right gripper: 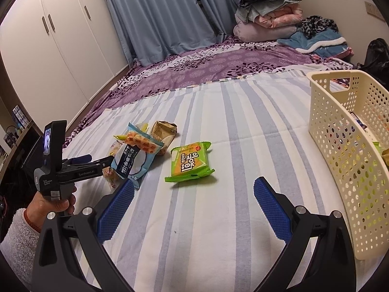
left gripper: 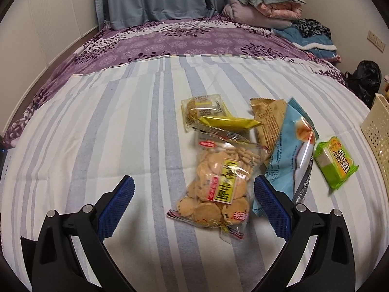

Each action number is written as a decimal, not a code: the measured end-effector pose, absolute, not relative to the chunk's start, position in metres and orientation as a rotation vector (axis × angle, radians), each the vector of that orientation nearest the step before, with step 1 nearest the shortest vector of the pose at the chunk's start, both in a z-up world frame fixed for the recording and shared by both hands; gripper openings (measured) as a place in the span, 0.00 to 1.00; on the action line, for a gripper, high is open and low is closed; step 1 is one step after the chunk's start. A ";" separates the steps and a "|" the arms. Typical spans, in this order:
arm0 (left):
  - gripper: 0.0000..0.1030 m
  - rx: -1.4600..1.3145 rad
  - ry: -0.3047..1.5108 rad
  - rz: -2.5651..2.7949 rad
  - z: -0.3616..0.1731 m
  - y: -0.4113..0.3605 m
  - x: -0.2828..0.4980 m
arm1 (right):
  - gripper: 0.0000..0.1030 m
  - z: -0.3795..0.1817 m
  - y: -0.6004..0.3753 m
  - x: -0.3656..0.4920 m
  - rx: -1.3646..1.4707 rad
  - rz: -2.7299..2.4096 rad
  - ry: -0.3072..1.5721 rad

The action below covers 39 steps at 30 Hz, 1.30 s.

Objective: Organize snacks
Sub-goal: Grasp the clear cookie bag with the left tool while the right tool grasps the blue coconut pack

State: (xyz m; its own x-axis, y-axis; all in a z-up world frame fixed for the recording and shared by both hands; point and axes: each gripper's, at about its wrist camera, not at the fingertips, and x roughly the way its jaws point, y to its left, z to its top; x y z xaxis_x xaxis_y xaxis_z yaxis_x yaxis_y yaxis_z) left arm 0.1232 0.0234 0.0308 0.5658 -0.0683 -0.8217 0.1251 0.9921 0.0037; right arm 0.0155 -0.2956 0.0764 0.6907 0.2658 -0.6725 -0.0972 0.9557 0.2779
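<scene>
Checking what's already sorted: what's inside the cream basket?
Through the perforated wall of the cream basket, colourful wrappers show, and a green packet corner peeks over the rim. The wall hides how many there are and what they are.

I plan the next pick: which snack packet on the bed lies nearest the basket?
The green packet with orange label. It lies alone, closest to the cream basket; the others cluster farther left.

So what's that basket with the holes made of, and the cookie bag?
The basket looks like stiff cream plastic: smooth, moulded walls with neat rows of round holes. The cookie bag seems to be thin clear plastic film: it shines, crinkles, and the cookies show through.
</scene>
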 end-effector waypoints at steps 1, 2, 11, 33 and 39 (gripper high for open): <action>0.97 0.078 0.974 -0.120 0.028 0.020 0.123 | 0.95 0.076 -0.295 0.016 0.227 0.208 0.785; 0.97 0.090 0.979 -0.123 0.027 0.017 0.124 | 0.95 0.076 -0.293 0.017 0.227 0.210 0.787; 0.97 0.121 1.000 -0.149 0.017 0.017 0.133 | 0.95 0.070 -0.291 0.021 0.227 0.209 0.803; 0.53 0.014 0.945 -0.158 0.014 0.047 0.121 | 0.95 0.058 -0.223 0.048 0.166 0.361 0.870; 0.53 -0.047 0.904 -0.130 0.031 0.072 0.106 | 0.95 0.044 -0.183 0.068 0.165 0.455 0.912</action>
State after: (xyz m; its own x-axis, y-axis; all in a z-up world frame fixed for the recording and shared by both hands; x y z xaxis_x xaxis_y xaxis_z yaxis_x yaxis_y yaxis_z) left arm 0.1056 0.0723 0.0307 0.6116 -0.1324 -0.7800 0.0930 0.9911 -0.0954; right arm 0.0683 -0.1833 0.0438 0.5250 0.4469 -0.7243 -0.3090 0.8930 0.3271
